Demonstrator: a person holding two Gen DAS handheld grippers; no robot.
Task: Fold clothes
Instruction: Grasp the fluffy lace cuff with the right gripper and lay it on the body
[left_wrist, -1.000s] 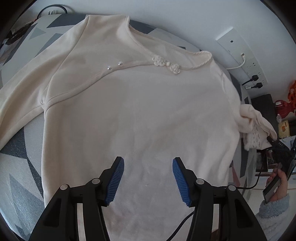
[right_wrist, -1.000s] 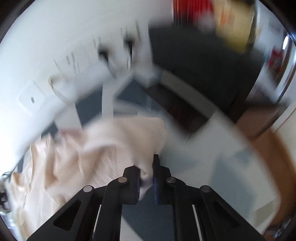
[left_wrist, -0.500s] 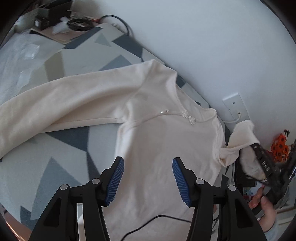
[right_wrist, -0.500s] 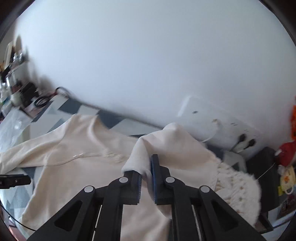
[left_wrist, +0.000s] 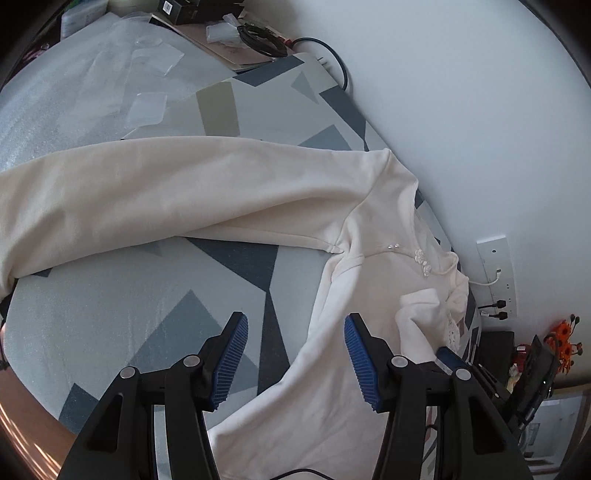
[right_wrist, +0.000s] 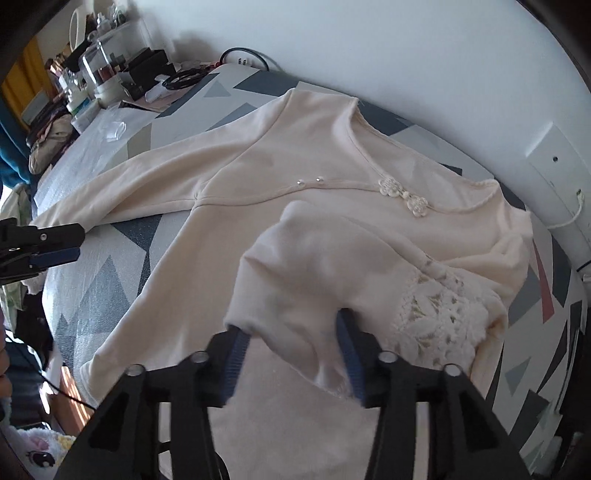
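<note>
The cream top (right_wrist: 303, 155) lay face up on the patterned table cover (left_wrist: 155, 306), its neckline toward the white wall (left_wrist: 461, 110). One long sleeve (left_wrist: 155, 199) stretched flat across the cover, away from the body of the top. The other sleeve (right_wrist: 317, 266) was folded in over the chest, its lace cuff (right_wrist: 439, 325) bunched on the wall side. 2 small beads (right_wrist: 310, 180) and 2 flower-shaped knots (right_wrist: 402, 195) sat on the seam below the neckline.

Your right gripper (right_wrist: 291, 362) pointed down at that folded sleeve. Its jaws had just been opening and stood apart, with the sleeve's end draped loosely between them. The cloth brushed the blue pads (right_wrist: 236, 362), but nothing was pinched. In the left view, that same gripper showed only as a blue tip at the sleeve's edge.

Your left gripper (left_wrist: 295, 358) hovered with its jaws apart and nothing between them. 1 pad (left_wrist: 231, 358) hung over the bare cover and the other over the side edge of the top. In the right view it sat well off to the side, near the outstretched sleeve.

A coiled black cable (left_wrist: 262, 35) and boxes lay at the far end of the table. A white socket strip (left_wrist: 496, 277) was mounted on the wall near the neckline.
</note>
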